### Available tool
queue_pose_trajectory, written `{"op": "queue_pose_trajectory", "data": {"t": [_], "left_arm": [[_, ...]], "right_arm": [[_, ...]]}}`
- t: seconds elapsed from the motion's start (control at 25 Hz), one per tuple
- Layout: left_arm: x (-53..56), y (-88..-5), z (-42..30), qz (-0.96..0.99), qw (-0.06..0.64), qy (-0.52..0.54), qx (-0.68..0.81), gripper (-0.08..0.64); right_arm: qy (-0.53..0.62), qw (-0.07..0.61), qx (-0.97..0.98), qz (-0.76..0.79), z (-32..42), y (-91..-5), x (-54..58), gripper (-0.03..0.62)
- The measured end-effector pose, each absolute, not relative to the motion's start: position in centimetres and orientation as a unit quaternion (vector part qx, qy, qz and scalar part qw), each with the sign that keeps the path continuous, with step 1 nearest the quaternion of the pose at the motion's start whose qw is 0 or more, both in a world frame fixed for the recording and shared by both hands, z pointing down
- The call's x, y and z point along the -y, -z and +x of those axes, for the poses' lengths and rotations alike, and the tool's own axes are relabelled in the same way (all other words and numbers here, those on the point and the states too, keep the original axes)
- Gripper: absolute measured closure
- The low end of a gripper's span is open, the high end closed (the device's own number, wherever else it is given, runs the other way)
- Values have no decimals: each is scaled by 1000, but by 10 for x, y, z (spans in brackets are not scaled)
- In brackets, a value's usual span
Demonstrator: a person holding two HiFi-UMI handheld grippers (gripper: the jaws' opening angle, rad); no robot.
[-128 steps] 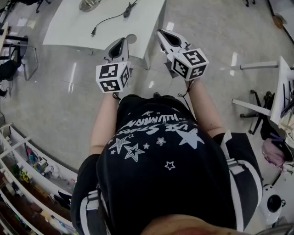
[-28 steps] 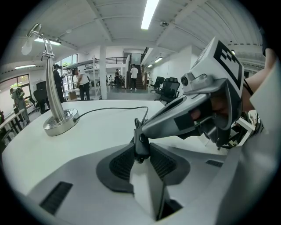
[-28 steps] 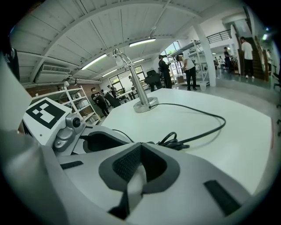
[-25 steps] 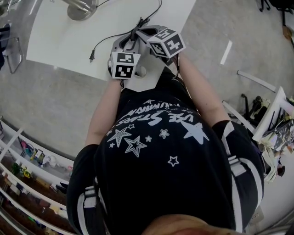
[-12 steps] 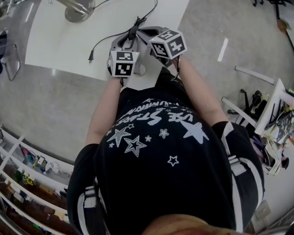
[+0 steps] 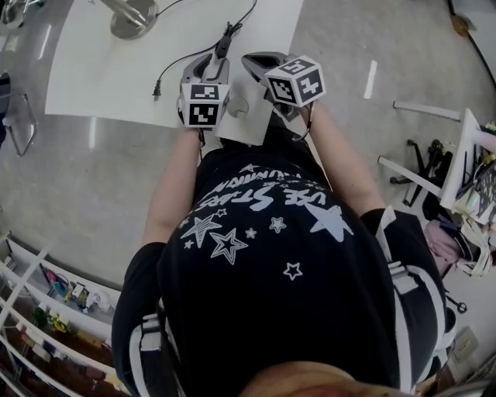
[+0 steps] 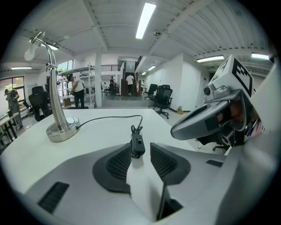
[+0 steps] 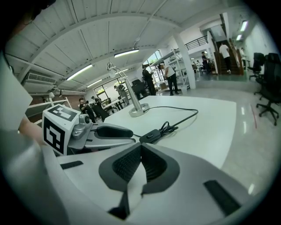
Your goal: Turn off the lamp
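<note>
A silver desk lamp [image 7: 57, 110] stands on its round base [image 6: 133, 19] at the far left of the white table [image 6: 101, 70]. Whether it is lit cannot be told. Its black cable runs to an inline switch [image 7: 137, 144] lying on the table [image 6: 225, 46]. My left gripper [image 7: 141, 148] is open, and the switch shows in the gap just ahead of its tips, untouched. In the head view the left gripper [image 6: 204, 70] sits just short of the switch. My right gripper [image 8: 141, 147] is shut with nothing in it, and hovers to the right [image 6: 254, 60], with the switch [image 8: 151, 136] beyond its tips.
The cable's plug end [image 6: 156, 91] lies loose on the table near the front edge. Office chairs [image 7: 162, 96] and several people stand far behind the table. Shelving [image 6: 46, 310] runs along the floor behind me on the left, with stands and clutter [image 6: 465, 186] at the right.
I have stepped from the open floor up to the table. In the last second the right gripper drew off to the right, away from the left one, and both rose slightly.
</note>
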State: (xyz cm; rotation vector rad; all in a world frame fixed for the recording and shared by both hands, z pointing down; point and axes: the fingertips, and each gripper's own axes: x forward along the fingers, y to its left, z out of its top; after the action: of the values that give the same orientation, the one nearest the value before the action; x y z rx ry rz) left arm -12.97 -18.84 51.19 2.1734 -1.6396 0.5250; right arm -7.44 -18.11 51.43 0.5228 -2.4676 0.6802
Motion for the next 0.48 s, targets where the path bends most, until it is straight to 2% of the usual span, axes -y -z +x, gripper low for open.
{"op": "queue_pose_trajectory", "data": {"t": [0.48], "left_arm": [[140,-480,-127,791,166,-137,573,431]], "right_arm": [[-258,245,904,236,-51,-509,120,586]]}}
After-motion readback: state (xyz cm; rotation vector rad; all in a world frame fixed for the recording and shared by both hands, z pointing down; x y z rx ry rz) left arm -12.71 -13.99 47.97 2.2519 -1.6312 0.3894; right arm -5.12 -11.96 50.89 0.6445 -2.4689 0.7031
